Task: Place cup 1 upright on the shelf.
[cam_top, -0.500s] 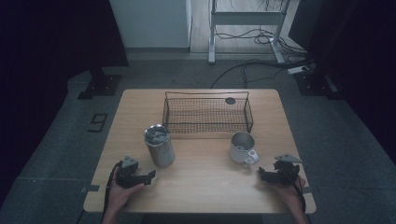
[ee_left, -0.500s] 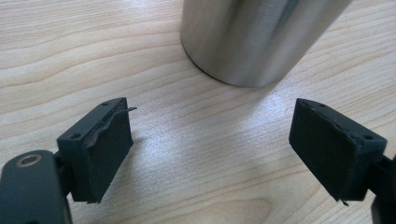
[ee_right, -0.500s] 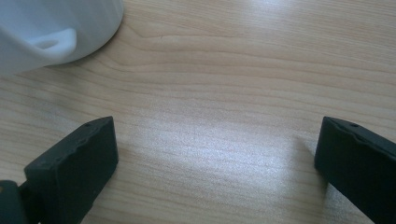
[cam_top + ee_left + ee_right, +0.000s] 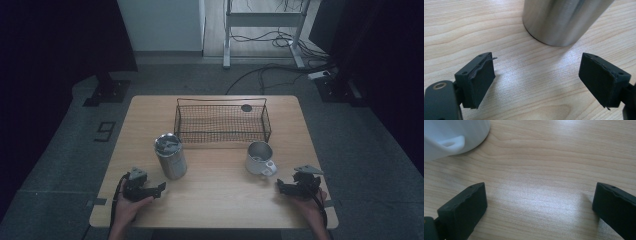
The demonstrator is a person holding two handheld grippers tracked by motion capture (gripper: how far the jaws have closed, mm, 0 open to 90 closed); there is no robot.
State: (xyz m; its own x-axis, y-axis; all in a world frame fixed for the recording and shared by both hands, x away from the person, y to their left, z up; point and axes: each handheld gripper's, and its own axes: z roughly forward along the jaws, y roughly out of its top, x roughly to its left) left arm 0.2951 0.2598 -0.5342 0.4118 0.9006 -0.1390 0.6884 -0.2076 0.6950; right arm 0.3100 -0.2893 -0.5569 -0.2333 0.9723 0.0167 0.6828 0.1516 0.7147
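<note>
Nothing has shifted since a moment ago — left claw (image 4: 161,187) gapes empty near the steel canister (image 4: 170,155), right claw (image 4: 280,186) gapes empty near the white mug (image 4: 259,157); no grasp begun.

Wooden table (image 4: 215,200), grey floor (image 4: 60,165), cables (image 4: 260,75), dim room

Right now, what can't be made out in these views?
- Steel canister: left gripper view's top edge crops its upper part.
- White mug: right gripper view's top and left edges crop it.
- Mug's contents: too small in high view.
- Dark disc behind the basket: too small to identify.
</note>
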